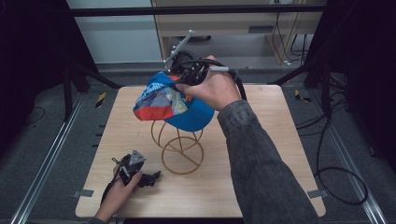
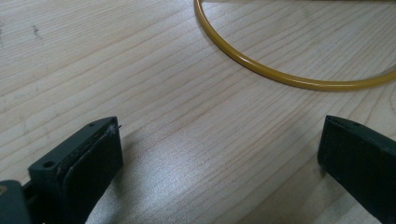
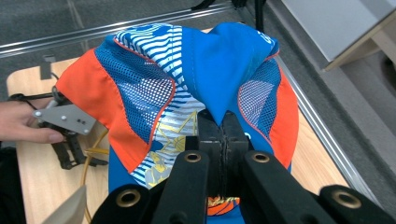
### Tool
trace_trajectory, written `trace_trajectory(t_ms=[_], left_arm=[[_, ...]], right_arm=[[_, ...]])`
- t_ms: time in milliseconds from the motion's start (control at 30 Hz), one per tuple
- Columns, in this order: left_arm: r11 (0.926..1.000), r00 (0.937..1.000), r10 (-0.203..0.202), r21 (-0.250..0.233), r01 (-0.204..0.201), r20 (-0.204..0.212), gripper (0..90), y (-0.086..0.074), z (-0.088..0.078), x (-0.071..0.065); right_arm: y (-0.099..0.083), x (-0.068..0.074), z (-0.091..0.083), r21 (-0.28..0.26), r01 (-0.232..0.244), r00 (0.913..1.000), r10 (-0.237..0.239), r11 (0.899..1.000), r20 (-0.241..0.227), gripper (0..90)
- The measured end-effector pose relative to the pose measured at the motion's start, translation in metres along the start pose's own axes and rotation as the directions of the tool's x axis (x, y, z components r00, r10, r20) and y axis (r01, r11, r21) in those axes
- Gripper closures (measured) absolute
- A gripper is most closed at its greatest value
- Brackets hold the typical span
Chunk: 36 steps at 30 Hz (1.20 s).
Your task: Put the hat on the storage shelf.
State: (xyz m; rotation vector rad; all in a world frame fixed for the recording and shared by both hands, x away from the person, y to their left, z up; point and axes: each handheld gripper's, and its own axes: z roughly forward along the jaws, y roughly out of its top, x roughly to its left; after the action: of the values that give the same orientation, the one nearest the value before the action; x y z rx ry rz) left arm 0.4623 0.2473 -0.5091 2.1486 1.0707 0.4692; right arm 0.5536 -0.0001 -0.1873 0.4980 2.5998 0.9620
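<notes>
A blue, orange and white patterned cap (image 1: 175, 103) hangs in the air just above a yellow wire stand (image 1: 180, 149) in the middle of the table. My right gripper (image 3: 223, 122) is shut on a fold of the cap's cloth (image 3: 187, 79), its jaws pressed together with the fabric pinched between them. My left gripper (image 1: 154, 177) rests low on the table (image 1: 261, 154) at the front left, beside the stand's base ring (image 2: 280, 74). Its jaws stand wide apart with nothing between them.
The wooden table sits inside a metal frame with rails (image 1: 42, 172) along both sides. Cables (image 1: 336, 177) lie on the floor at the right. A cabinet (image 1: 224, 23) stands behind the table.
</notes>
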Motion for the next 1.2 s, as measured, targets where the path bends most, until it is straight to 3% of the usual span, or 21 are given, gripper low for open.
trace_trajectory(t_ms=[500, 833, 1200], left_arm=[[1.0, 1.0, 0.001, 0.002, -0.001, 0.001, 0.0, 0.0, 0.0, -0.001], [1.0, 1.0, 0.003, 0.0, -0.003, 0.006, 0.0, 0.0, 0.0, -0.001], [1.0, 1.0, 0.005, -0.001, -0.005, 0.008, 0.0, 0.0, 0.0, -0.002]], right_arm=[[0.002, 0.015, 0.015, 0.013, 0.031, 0.9986, -0.031, 0.999, -0.044, 90.0], [0.001, 0.026, 0.032, 0.056, 0.053, 0.9965, -0.049, 0.997, -0.067, 90.0], [-0.009, 0.033, 0.039, 0.071, 0.061, 0.995, -0.055, 0.996, -0.084, 89.5]])
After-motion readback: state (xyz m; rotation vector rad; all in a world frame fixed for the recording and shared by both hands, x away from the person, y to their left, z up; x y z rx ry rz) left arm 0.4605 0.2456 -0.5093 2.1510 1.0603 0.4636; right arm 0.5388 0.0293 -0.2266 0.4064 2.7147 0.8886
